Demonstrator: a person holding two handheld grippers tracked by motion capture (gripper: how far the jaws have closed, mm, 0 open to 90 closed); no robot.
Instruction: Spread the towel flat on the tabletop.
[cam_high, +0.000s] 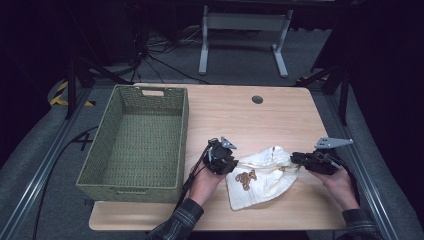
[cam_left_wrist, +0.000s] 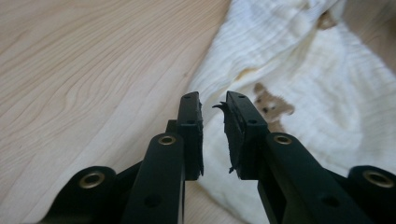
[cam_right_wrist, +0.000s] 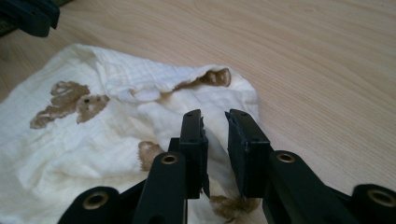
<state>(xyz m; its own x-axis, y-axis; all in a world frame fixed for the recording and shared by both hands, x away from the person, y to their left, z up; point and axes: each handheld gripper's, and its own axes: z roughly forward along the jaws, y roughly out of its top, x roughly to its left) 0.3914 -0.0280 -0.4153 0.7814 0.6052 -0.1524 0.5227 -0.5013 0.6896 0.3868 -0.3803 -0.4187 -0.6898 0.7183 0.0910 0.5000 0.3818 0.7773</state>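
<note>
Cream cloth printed with brown bears is lying crumpled on the tabletop while I am holding the left gripper and right gripper at its opposite edges, both slightly parted, grasping nothing.

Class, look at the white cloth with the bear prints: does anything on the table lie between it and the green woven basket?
Nothing visible does. The cloth lies on bare wood just right of the basket, with the left gripper at its left edge. The right gripper is at its right edge. Both grippers' jaws stand slightly apart, with nothing clamped.
</note>
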